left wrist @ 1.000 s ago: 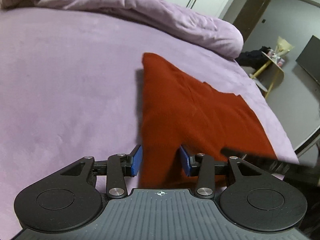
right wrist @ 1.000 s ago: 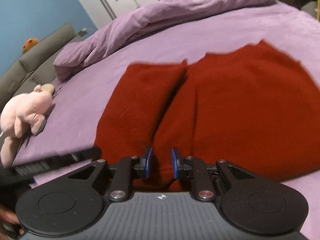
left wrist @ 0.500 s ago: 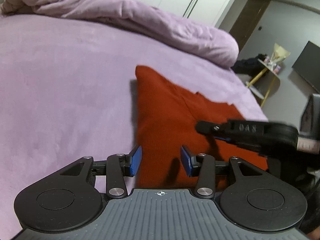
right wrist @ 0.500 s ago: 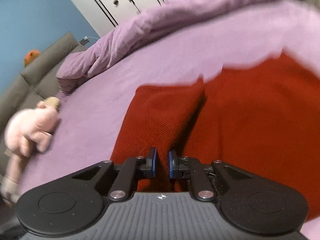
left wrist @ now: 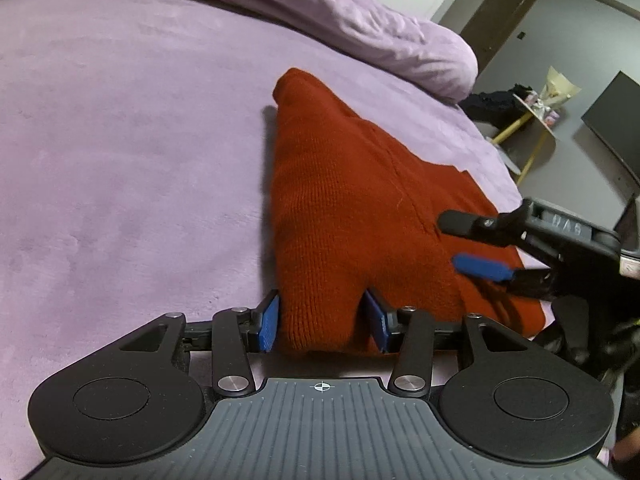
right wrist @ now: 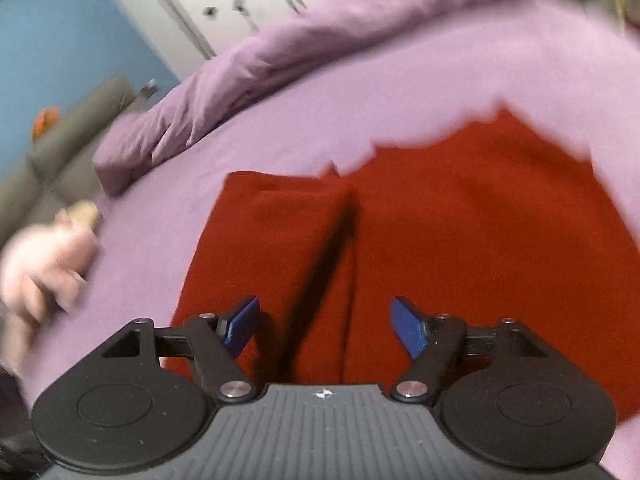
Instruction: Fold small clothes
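Observation:
A red knitted garment (left wrist: 352, 200) lies on the purple bed (left wrist: 120, 140), its left part folded over into a raised ridge. The near end of that ridge sits between the blue pads of my left gripper (left wrist: 320, 312); both pads touch it while the jaws are opening. My right gripper (right wrist: 324, 308) hovers over the garment (right wrist: 460, 240) beside the fold's dark crease, its jaws opening wide with only flat cloth below them. In the left wrist view the right gripper (left wrist: 450, 242) reaches in from the right above the cloth.
A bunched purple duvet (left wrist: 320, 12) runs along the far side of the bed. A pink plush toy (right wrist: 44, 264), blurred, lies at the bed's left edge by a grey sofa (right wrist: 60, 152). Beyond the right edge stand a yellow side table (left wrist: 536, 116) and a dark screen (left wrist: 612, 120).
My right gripper has gone from nearly shut on the fold to wide open and has shifted over the garment. In the left wrist view the cloth now bulges up between the pads.

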{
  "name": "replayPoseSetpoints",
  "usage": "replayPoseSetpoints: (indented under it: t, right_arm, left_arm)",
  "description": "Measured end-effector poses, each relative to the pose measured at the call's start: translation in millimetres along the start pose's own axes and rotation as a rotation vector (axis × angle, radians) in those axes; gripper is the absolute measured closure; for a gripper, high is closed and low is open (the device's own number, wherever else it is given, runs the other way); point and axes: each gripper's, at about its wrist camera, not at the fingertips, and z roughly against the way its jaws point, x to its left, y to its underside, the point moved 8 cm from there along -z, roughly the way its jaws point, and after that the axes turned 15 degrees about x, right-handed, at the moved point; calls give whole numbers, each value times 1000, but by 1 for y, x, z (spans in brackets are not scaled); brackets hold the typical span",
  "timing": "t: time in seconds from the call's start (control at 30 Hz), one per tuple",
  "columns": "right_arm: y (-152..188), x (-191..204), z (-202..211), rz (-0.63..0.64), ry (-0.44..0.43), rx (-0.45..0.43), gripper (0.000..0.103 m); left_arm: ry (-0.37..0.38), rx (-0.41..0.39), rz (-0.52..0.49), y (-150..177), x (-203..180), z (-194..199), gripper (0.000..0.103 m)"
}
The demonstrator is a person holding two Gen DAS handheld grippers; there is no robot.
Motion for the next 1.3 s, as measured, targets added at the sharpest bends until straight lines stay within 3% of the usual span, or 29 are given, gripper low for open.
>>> replayPoseSetpoints:
  t: [0.07, 0.13, 0.27, 0.33, 0.43, 0.53, 0.63, 0.8, 1.0, 1.07, 1.17, 1.3]
  right_arm:
    - [-5, -17, -4, -161, -185, 13, 30]
    - [-11, -23, -11, -258, -293, 16, 35]
    - [-20, -2, -36, -218, -296, 66, 53]
    - [-21, 14, -46, -147, -236, 92, 69]
    - [-29, 42, -43, 38, -61, 30, 88]
    - [-32, 75, -23, 256, 145, -59, 91]
    - [-33, 96, 3, 391, 245, -135, 91]
    - [-39, 88, 35, 432, 339, -188, 91]
    - [-31, 10, 19, 336, 460, -100, 91]
    - [-28, -17, 9, 254, 408, -72, 89]
    - [-30, -41, 17, 67, 228, -84, 80]
    - [-33, -57, 18, -129, 28, -70, 60]
  left_arm:
    - [10, 1, 15, 0, -1, -2, 52]
    - [8, 4, 20, 2, -2, -4, 52]
    - [-16, -14, -1, 7, -7, 1, 54]
    - [-27, -39, -22, 13, -11, 9, 54]
    - [-37, -48, -65, 22, -19, 16, 54]
    - [-56, -51, -111, 26, -28, 15, 54]
    - [-92, -37, -133, 21, -36, 3, 54]
    - [-136, -16, -100, 10, -42, -20, 67]
    - [-145, -34, -118, 6, -47, -27, 67]
    - [-140, -38, -126, 5, -49, -26, 69]
    - [-127, -35, -120, 5, -46, -24, 73]
    - [-120, -35, -129, 5, -50, -27, 77]
